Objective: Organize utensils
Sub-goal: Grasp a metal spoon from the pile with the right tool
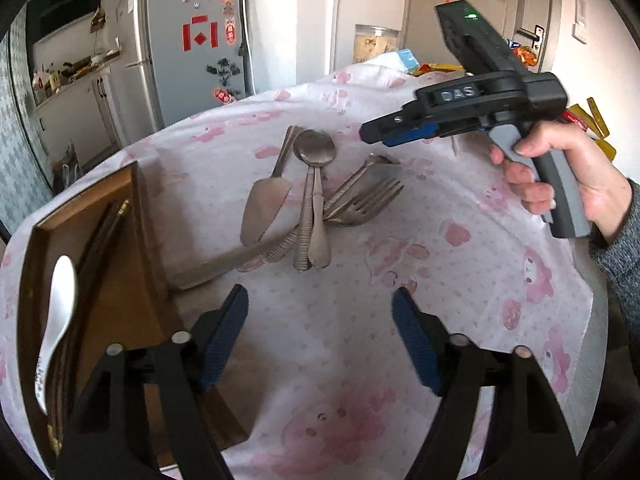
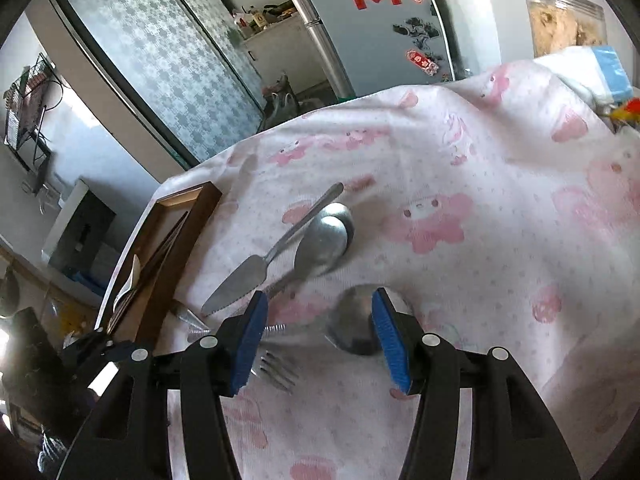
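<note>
A pile of metal utensils lies on the pink-patterned tablecloth: a cake server, spoons, forks and a knife. My left gripper is open and empty, hovering in front of the pile. A wooden tray to its left holds a white ceramic spoon and dark chopsticks. My right gripper is open above a spoon bowl, with a fork, the cake server and more spoons nearby. The right gripper also shows in the left wrist view.
The tablecloth covers the table; its edge drops off at the right and front. Snack packets and a jar stand at the back right. A fridge and kitchen counter lie beyond the table. The tray also shows in the right wrist view.
</note>
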{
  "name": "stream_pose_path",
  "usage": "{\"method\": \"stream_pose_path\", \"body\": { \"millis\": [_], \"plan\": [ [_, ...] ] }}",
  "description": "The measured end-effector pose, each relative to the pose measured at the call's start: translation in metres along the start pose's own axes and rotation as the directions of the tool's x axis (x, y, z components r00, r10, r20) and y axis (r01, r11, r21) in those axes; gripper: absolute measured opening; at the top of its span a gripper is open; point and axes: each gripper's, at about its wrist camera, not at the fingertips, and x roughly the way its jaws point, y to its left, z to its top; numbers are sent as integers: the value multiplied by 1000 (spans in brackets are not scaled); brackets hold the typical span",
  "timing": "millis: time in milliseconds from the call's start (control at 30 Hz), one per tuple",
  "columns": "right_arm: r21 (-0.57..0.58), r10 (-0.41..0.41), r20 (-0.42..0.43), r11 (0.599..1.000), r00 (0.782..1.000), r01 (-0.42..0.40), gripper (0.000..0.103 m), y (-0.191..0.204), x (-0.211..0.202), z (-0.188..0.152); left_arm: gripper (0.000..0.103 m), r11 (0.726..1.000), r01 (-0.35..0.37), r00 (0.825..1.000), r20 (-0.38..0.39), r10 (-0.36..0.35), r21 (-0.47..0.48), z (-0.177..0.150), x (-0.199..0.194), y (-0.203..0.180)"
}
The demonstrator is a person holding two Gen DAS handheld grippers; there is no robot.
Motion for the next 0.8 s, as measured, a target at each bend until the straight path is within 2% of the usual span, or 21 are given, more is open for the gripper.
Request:
{"method": "stream_pose_path", "body": {
  "millis": [167,333,433,533,567,600,800],
  "plan": [
    [-2,17,6,1000,1000,-17,55,2,3,1,57,1000,0,1000,-5,1,9,8,11,-3],
    [0,38,13,999,999,-38,55,-1,2,0,55,1000,-2,1000,-11,3,21,18,24,-7],
    [2,38,14,999,999,-38,55,-3,1,0,49,999,-6,1000,-19,7,34,25,32,-7],
    [6,22,11,1000,1000,-22,55,-4,2,-1,37,1000,-2,999,-32,3,31,30,37,-5],
    [7,17,9,1000,1000,-17,55,-4,2,-1,23,999,-1,999,-40,2,38,30,39,-6],
    [8,15,7,1000,1000,-15,55,-5,3,-1,15,999,6,998,-59,-4,47,29,43,-7],
    [54,33,31,998,999,-35,55,-12,4,5,15,998,19,997,-74,-15,59,26,44,-11]
  ]
}}
